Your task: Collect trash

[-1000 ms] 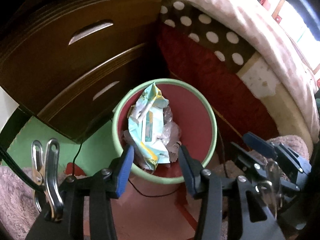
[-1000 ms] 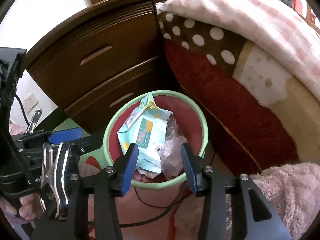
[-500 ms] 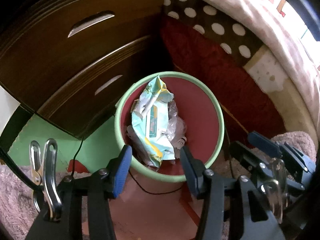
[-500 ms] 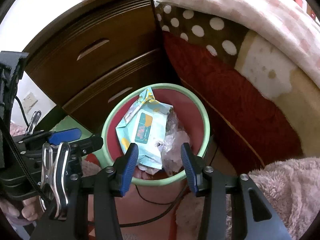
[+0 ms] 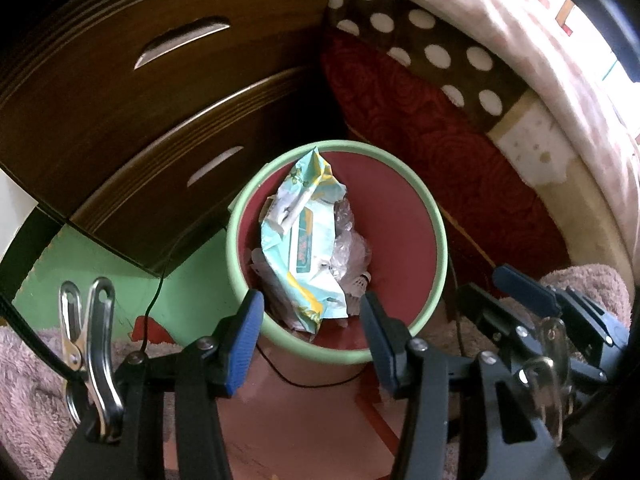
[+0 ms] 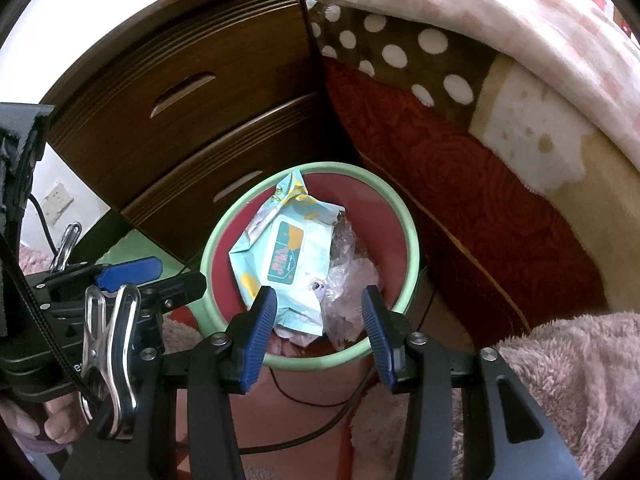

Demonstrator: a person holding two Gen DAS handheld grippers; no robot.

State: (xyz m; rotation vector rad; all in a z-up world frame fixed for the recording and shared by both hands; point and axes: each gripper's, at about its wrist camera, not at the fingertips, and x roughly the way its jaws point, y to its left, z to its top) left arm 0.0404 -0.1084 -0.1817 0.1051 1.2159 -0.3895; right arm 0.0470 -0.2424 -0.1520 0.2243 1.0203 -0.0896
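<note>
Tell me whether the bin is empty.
Not empty: the bin holds a wipes packet and crumpled clear plastic.

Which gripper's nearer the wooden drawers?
Left. The left gripper hovers over the bin on the side by the drawers; the right gripper hovers on the side by the bed.

A bedroom in a home

A dark wooden nightstand [image 6: 192,92] with two drawers stands against a bed [image 6: 460,148] piled with a polka-dot blanket [image 6: 400,48] and pink quilt [image 6: 500,12]; a green-rimmed wastebasket [image 6: 412,240] sits just before the nightstand.
</note>
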